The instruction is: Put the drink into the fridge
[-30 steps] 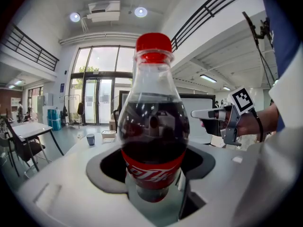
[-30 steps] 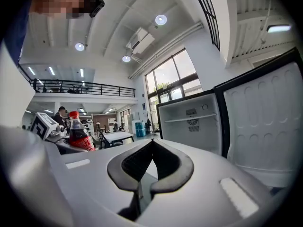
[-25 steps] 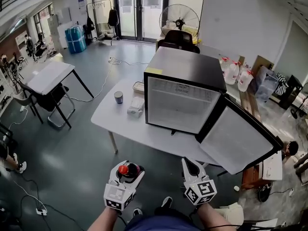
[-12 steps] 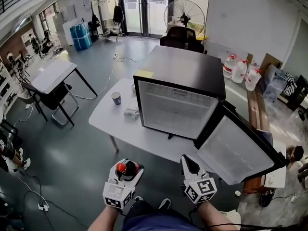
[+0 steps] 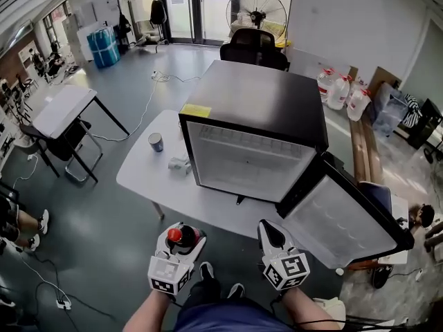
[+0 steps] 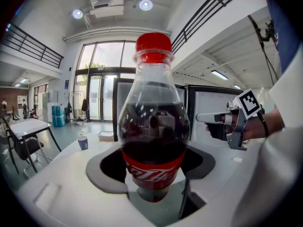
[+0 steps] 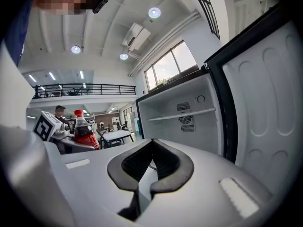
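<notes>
Compared with one second ago, the fridge (image 5: 257, 101) stands larger and nearer the middle of the head view. Both claws keep their places at the lower edge of that view.

1. Left claw (image 5: 184, 236): clamped on the cola bottle (image 6: 154, 126). The dark pads grip the lower body at the red label. The bottle is upright, red cap on top, with dark liquid up to the shoulder.
2. Right claw (image 5: 267, 231): pads drawn together with nothing between them. It is level with the left claw and just to its right.
3. Bottle position: outside the fridge, in front of the near edge of the white table (image 5: 142, 178) and above the grey floor.
4. Fridge: a black unit standing on the table. Its door (image 5: 346, 216) is swung open to the right. The white interior has one shelf (image 7: 182, 115).
5. A cup (image 5: 156, 142) stands on the table, left of the fridge.
</notes>
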Available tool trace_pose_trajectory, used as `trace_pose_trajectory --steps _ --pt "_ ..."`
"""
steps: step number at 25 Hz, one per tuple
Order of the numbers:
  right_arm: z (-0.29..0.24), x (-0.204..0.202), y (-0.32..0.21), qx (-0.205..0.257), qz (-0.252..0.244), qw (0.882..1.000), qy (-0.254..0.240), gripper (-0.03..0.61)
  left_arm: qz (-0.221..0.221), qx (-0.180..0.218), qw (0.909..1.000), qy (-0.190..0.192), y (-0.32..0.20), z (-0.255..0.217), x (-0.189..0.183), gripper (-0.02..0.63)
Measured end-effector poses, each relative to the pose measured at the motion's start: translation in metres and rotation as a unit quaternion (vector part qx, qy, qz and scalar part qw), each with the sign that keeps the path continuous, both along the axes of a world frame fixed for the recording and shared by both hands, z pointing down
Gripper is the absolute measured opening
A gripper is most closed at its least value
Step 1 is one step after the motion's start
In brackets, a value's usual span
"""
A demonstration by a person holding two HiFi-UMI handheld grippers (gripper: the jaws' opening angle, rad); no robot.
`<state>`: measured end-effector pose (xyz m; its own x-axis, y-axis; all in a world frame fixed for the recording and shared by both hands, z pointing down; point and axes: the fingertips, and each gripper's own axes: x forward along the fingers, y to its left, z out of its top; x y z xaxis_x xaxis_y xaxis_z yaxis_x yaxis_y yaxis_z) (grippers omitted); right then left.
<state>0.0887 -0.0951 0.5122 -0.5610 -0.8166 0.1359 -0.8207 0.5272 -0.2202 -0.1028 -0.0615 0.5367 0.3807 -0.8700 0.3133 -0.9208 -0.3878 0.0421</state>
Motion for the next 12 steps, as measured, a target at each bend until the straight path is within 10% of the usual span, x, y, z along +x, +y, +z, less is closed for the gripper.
trace_pose_trajectory --steps 12 --pt "-0.006 -0.024 -0.045 -0.001 0.040 0.999 0.032 0.003 0.077 0.010 0.9969 -0.014 -0.090 0.001 -0.004 0.314"
